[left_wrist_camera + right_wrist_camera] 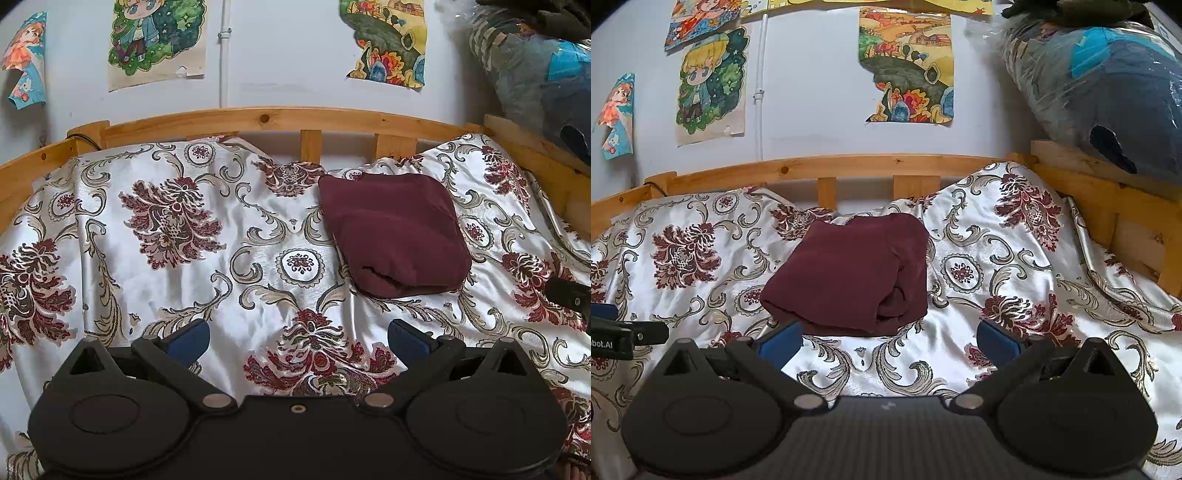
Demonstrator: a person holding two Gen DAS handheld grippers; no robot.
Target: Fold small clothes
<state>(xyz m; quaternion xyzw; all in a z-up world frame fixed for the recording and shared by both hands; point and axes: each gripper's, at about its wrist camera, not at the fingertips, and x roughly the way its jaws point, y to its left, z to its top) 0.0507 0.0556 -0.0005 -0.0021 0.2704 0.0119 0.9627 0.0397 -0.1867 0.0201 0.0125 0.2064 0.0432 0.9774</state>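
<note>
A dark maroon garment (391, 232) lies folded into a compact square on the floral bedspread (184, 258), toward the right in the left wrist view. In the right wrist view the same maroon garment (853, 273) sits just ahead of the fingers, centre-left. My left gripper (299, 341) is open, its blue pads wide apart over bare bedspread, short of the garment and left of it. My right gripper (888, 341) is open too, nothing between its pads, the garment's near edge just beyond its left pad (779, 343).
A wooden bed rail (280, 122) runs along the back and right side (1108, 206). A plastic-wrapped bundle (1108, 92) rests on the right ledge. Drawings hang on the wall (288, 55). The other gripper shows at the frame edges (569, 293) (624, 332).
</note>
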